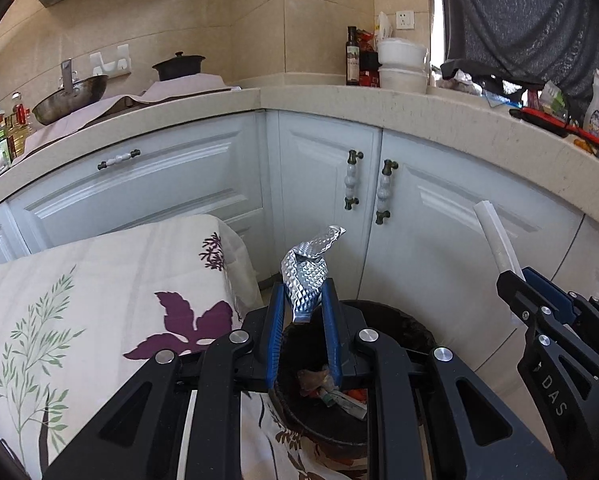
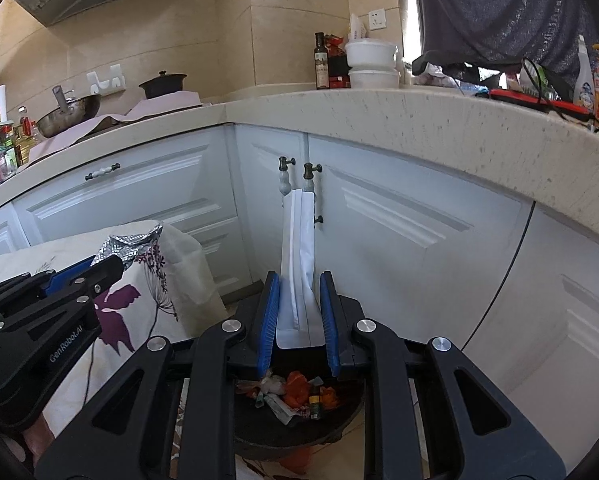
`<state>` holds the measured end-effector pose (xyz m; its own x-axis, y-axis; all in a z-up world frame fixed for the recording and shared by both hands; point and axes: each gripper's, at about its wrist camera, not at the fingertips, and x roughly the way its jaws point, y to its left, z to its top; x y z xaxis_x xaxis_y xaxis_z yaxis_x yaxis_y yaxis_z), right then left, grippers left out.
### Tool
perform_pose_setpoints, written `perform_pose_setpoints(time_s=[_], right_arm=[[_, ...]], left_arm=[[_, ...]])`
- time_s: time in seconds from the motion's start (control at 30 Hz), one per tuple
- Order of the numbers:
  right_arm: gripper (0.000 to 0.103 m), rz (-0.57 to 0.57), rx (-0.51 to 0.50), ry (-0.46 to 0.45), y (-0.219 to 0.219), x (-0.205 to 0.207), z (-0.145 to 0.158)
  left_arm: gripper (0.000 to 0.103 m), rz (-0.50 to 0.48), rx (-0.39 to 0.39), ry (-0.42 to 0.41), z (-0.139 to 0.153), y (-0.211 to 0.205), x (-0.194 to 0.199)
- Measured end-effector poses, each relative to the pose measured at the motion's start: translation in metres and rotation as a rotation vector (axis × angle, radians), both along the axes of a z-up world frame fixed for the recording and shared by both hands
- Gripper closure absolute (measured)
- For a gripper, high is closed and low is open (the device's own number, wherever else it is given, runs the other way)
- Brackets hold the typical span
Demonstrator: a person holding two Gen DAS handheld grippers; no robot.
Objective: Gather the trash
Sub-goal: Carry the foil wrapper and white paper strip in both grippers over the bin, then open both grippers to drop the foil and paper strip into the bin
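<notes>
Cabinets (image 1: 187, 184) in white run under a speckled counter (image 1: 379, 100), forming the corner backdrop. Floral tablecloth (image 1: 79, 300) covers a table at left. Dark round trash bin (image 2: 299, 428) stands on the floor beside the table, under both grippers, holding orange and mixed scraps. Right gripper (image 2: 299, 312) is clamped on a white pouch (image 2: 297, 248), which stands upright between its blue pads. Left gripper (image 1: 304, 312) is clamped on a crumpled embossed foil piece (image 1: 307, 276), held above the bin's rim.
</notes>
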<state>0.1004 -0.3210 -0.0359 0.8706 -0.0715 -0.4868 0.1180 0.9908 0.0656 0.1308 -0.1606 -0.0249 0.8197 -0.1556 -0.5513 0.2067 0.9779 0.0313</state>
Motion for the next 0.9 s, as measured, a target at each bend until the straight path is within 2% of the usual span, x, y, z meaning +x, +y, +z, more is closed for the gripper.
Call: perform_pose_setpoints(time_s=[0.33,0.9], right_arm=[[0.083,-0.007,0.016,0.017,-0.010,0.016,-0.019],[0.083,-0.011,0.021,0.041,-0.014,0.039,-0.038]], left_arm=[[0.083,0.004,0.025,0.074,-0.021,-0.011,0.017],[0.083,0.024,0.033,0.119,-0.040,-0.028,0.042]])
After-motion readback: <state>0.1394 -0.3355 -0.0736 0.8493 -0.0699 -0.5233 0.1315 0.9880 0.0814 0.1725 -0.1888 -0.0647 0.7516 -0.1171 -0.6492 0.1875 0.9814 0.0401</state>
